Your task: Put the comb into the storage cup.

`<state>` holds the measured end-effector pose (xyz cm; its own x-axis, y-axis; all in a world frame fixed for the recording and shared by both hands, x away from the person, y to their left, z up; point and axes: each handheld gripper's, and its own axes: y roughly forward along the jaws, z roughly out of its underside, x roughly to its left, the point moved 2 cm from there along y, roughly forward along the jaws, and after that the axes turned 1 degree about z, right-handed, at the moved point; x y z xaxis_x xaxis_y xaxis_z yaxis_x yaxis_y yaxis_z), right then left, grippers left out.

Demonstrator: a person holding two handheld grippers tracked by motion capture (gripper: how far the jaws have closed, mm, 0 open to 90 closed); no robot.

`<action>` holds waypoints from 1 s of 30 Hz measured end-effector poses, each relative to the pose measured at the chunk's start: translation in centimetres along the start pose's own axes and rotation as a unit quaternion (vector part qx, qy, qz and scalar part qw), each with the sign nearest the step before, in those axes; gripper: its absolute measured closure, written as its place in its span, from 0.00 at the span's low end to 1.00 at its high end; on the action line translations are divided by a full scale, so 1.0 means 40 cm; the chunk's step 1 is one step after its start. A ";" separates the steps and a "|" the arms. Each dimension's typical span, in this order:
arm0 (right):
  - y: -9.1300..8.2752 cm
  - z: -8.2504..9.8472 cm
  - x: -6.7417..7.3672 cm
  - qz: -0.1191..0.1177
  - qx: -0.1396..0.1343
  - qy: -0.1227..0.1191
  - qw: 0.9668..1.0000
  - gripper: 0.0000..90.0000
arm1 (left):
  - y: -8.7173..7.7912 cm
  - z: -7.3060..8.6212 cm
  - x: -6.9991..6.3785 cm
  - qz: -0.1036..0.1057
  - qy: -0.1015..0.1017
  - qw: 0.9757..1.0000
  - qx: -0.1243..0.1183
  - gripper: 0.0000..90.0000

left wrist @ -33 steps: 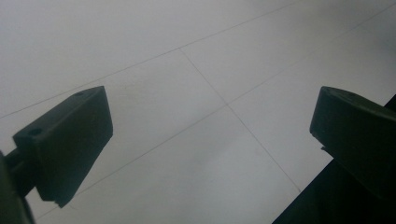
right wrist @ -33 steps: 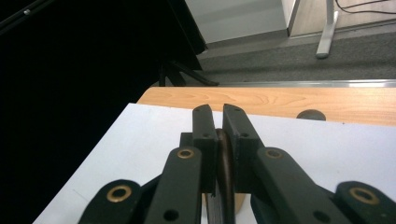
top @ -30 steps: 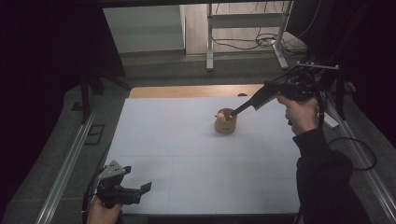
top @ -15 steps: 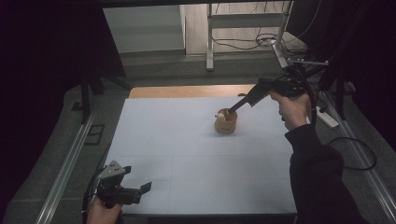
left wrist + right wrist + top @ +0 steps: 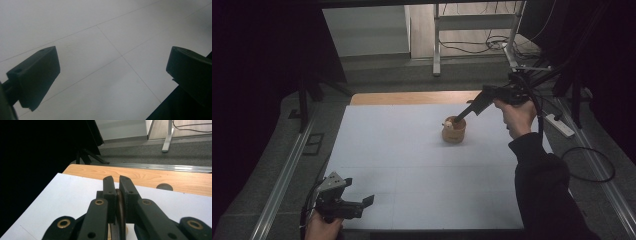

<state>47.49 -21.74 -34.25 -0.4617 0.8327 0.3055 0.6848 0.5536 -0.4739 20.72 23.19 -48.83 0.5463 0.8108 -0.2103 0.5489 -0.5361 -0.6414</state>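
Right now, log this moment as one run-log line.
right gripper: shut on rim of wooden cup | left gripper: open, nothing between its jaws, near table front edge | cup: upright on table

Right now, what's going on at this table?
A person works two handheld claws over a white table. The right claw is shut on the rim of a small wooden cup standing toward the far side; something small and pale sits at the cup's top, too small to identify. The left claw hangs open at the near left corner, holding nothing.
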 end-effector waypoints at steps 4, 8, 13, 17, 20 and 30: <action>0.015 0.007 0.006 0.002 0.004 -0.004 1.000 0.93 | 0.000 0.000 0.000 0.000 -0.001 1.000 0.000 0.00; 0.029 0.016 0.009 0.003 0.009 -0.008 1.000 0.93 | 0.000 0.000 0.000 0.001 0.000 1.000 0.000 0.00; 0.048 0.032 0.007 0.001 0.013 -0.002 1.000 0.93 | 0.000 0.000 0.000 0.000 0.000 1.000 0.000 0.00; 0.062 0.044 0.003 0.000 0.017 0.003 1.000 0.93 | 0.000 0.000 0.000 0.000 0.000 1.000 0.000 0.00; 0.071 0.052 0.001 -0.002 0.018 0.005 1.000 0.93 | 0.000 0.000 0.000 0.000 0.000 1.000 0.000 0.00; 0.094 0.079 -0.018 -0.012 0.023 0.026 0.999 0.93 | 0.000 0.000 0.001 0.000 -0.001 1.000 0.001 0.00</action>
<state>48.61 -20.27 -38.85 -0.4477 0.8191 0.3587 0.6463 0.5737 -0.5032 20.73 23.21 -48.84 0.5454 0.8110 -0.2116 0.5478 -0.5360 -0.6424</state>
